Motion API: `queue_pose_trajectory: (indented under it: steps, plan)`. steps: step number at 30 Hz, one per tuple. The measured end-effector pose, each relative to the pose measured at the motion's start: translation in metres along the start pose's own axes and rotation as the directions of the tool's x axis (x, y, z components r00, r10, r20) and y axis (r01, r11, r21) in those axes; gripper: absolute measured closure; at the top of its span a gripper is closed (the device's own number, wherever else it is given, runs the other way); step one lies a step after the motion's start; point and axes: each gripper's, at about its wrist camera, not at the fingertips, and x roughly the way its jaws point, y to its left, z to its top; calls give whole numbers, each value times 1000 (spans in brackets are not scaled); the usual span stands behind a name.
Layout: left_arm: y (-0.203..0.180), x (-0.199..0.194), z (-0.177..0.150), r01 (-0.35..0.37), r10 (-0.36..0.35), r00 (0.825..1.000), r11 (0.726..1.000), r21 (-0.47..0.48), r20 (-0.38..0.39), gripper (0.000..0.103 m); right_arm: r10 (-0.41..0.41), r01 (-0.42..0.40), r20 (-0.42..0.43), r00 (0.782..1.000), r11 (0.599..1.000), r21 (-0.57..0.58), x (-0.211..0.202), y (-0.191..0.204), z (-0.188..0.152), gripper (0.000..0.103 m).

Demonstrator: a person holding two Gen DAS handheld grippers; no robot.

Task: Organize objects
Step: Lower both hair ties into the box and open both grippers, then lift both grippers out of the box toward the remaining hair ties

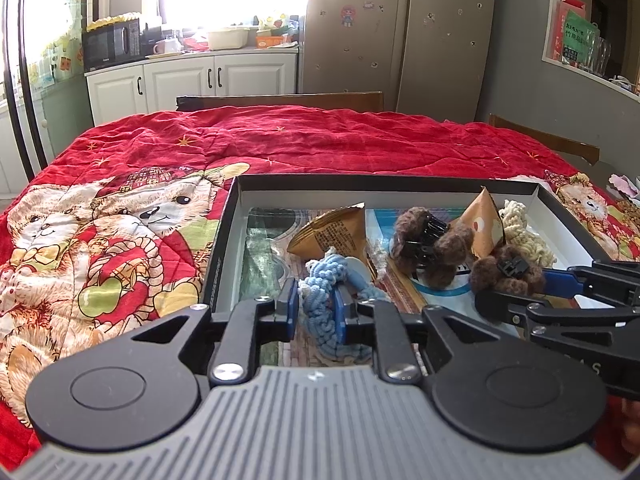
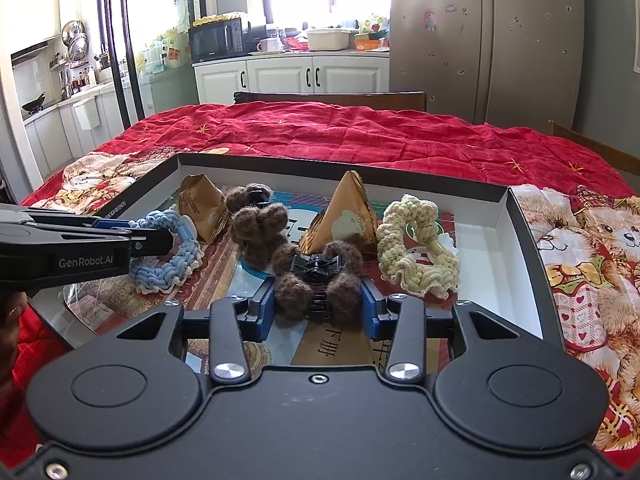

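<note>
A black shallow box lies on the red quilt. In it are a blue knitted ring, a cream knitted ring, two brown fuzzy hair clips and two tan paper cones. My left gripper is shut on the blue ring. My right gripper is shut on the nearer brown clip.
The red teddy-bear quilt covers the table around the box. Wooden chair backs stand behind the far edge. Kitchen cabinets and a fridge stand beyond.
</note>
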Motion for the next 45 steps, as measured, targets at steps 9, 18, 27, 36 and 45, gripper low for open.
queue_pose_trajectory:
  steps: [9, 18, 27, 36, 45]
  plan:
    - [0, 0, 0, -4, 4, 1000, 1000, 2, 3, 63, 3, -3, -5, 1000, 1000, -4, 1, 0, 0, 60]
    - [-1, -2, 0, -6, 6, 1000, 1000, 10, 7, 60, 13, -13, -8, 1000, 1000, 10, 2, -1, 0, 57]
    - [-4, -9, 2, -6, 6, 1000, 1000, 15, 27, 46, 27, -27, 3, 1000, 999, 37, -1, -2, 1, 52]
    - [-4, -17, 3, 3, -4, 999, 1000, 11, 40, 38, 8, -10, 49, 999, 999, 40, -13, -4, 4, 45]
    - [-4, -35, 4, 9, -10, 998, 1000, 14, 64, 34, -11, 7, 100, 995, 999, 45, -39, -7, 10, 45]
